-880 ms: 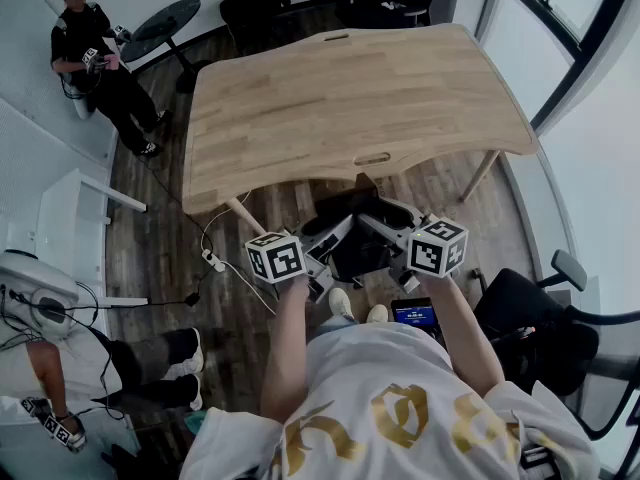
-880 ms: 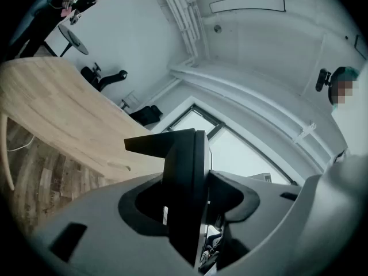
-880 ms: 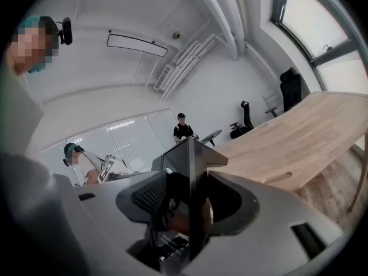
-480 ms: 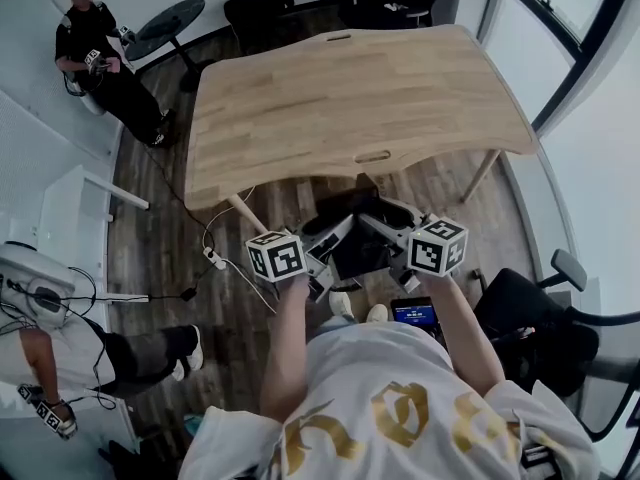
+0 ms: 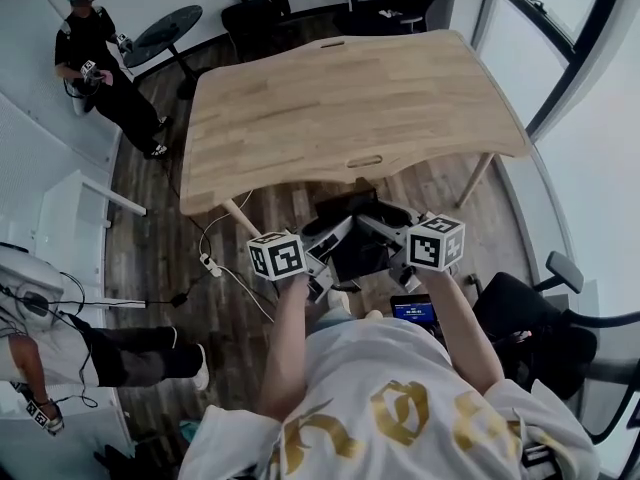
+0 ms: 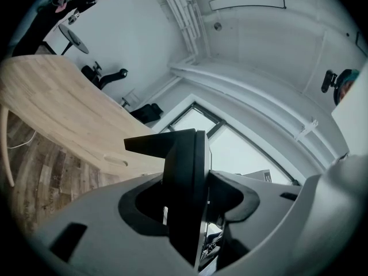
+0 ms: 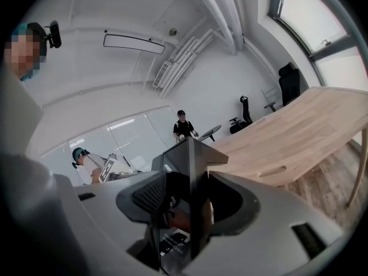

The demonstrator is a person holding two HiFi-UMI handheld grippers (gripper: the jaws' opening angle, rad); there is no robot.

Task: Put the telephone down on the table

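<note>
1. Table (image 5: 340, 108): the wooden top lies ahead of the person and is bare in all views. Its near edge is well apart from the load. Both gripper views show the top stretching away ahead of the jaws (image 6: 57, 108) (image 7: 293, 137).
2. Telephone (image 5: 355, 248): a black unit held in the air, short of the table's near edge and not yet over it. Its long axis runs side to side, from one gripper to the other.
3. Left gripper (image 5: 322, 256): clamped on the telephone's left end. Its own view shows the dark body (image 6: 184, 183) wedged upright between the jaws.
4. Right gripper (image 5: 392, 238): clamped on the right end, jaws standing wide on the body (image 7: 187, 171).
5. Assessment: neither hand is nearer, as both share the load. The table lies straight ahead, so the set-down probably calls for both hands to carry forward together and keep the telephone level.
</note>
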